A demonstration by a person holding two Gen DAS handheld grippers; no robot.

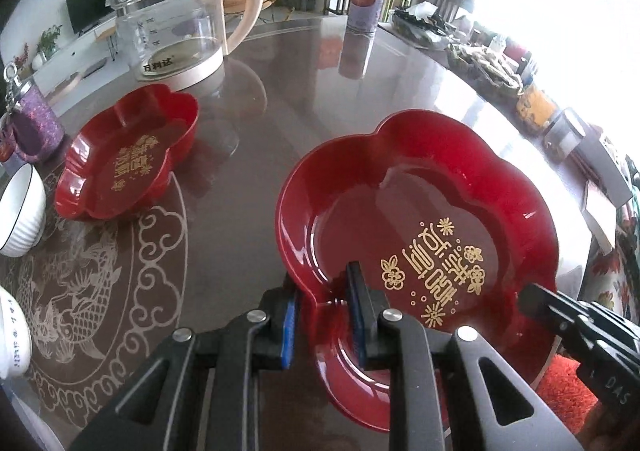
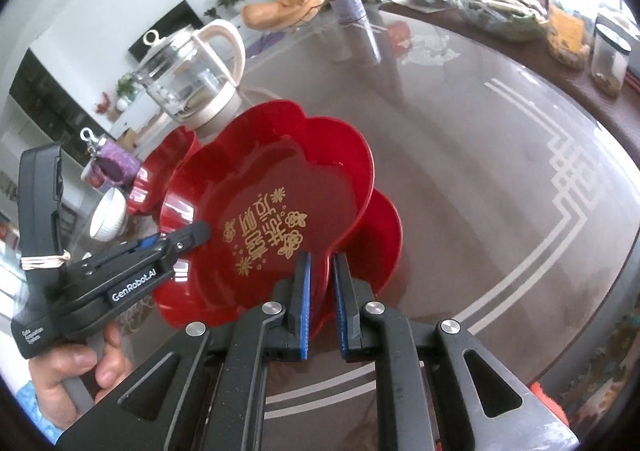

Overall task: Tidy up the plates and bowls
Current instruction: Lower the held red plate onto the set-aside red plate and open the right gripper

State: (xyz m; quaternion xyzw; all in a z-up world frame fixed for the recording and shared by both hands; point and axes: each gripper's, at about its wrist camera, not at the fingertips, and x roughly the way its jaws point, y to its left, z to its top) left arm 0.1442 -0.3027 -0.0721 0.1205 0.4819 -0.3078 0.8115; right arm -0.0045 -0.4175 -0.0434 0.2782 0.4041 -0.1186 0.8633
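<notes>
Two grippers share one red flower-shaped plate [image 1: 420, 219], and we carry it between us. In the left wrist view it fills the lower right of the frame, its scalloped rim pinched between the blue pads of our left gripper [image 1: 326, 315]. In the right wrist view the same plate sits mid-frame, tilted, with our right gripper [image 2: 322, 303] clamped on its near rim at bottom centre and the left gripper biting the rim from the lower left. We judge the plate to be off the table [image 1: 280, 99], since the right view shows it tipped with another red rim peeking out beneath it on the right; whether that is a second plate nested under it we cannot tell.

A matching red plate [image 1: 128, 155] rests on the table at the left of the left wrist view, with a white ribbed bowl [image 1: 20, 211] at the frame's left edge beside it and a glass kettle [image 1: 172, 23] behind, upper left.

We judge this the carrying step of stacking. Next we need to bring the held plate over the resting one, level it, line up the petals, lower it in, and only then loosen both grips.
</notes>
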